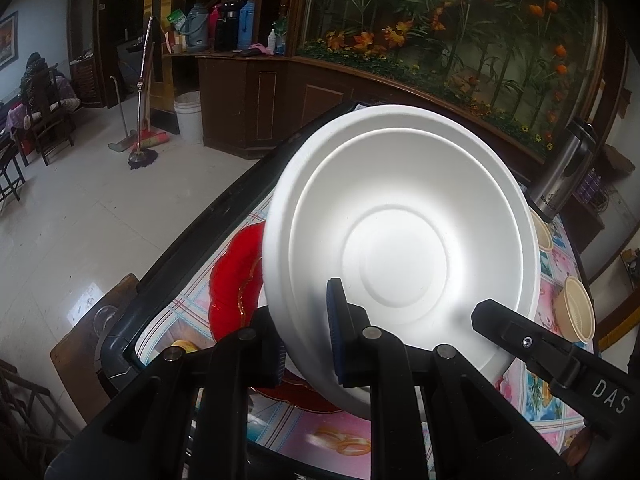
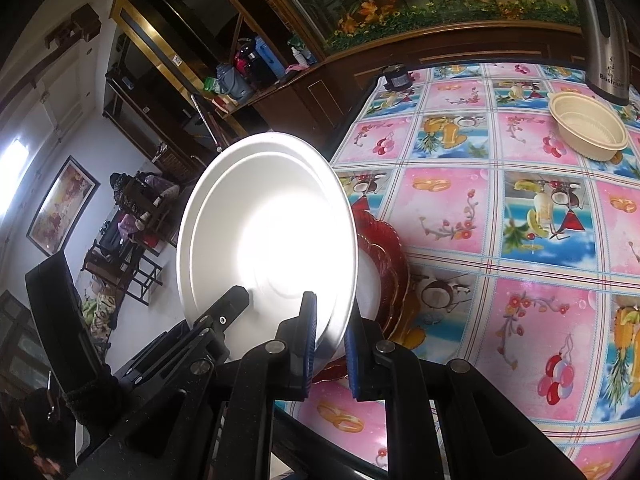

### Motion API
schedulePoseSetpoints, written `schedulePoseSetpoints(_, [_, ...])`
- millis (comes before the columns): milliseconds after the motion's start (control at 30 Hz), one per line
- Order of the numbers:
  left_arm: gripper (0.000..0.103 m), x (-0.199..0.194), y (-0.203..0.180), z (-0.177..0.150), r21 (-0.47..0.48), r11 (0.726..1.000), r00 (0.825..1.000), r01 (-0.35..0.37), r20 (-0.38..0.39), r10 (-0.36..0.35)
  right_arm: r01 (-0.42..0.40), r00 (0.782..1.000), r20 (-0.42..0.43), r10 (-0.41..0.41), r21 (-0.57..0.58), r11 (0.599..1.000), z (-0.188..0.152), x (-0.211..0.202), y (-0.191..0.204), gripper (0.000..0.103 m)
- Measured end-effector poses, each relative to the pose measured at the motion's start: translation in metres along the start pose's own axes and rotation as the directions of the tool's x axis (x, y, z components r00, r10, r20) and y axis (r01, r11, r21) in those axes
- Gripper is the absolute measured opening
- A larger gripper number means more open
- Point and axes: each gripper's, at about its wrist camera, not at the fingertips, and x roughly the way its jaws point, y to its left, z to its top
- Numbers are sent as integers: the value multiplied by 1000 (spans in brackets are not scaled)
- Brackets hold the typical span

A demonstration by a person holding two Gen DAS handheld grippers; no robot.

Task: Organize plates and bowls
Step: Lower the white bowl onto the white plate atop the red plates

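Both tools, left tool (image 1: 308, 332) and right tool (image 2: 330, 344), were clenched on the near rim of one tilted white plate (image 1: 400, 252) above red plates (image 1: 232, 280) just beyond them, while cream bowls (image 2: 587, 131) far ahead on the bench (image 2: 520, 240) remained unsorted.

"DAS" stands on the right tongs (image 1: 486, 314); kettle (image 2: 606, 36) lettering blurred.

White foam plate (image 1: 400, 256): round, stepped rim, raised centre ring, tilted steeply, lifted off tabletop, underside facing cameras. Red scalloped plates (image 2: 390, 264): gold-edged, stacked flat on tabletop near its edge, just below white plate. Cream ribbed bowls (image 2: 588, 130): upright, at 1 o'clock, well apart.
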Motion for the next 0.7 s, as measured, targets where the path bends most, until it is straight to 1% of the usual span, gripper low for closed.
schedulePoseSetpoints(700, [16, 18, 7, -5, -22, 999, 999, -27, -46, 26, -1, 998, -60, 1, 3, 1000, -5, 29, 2, 12])
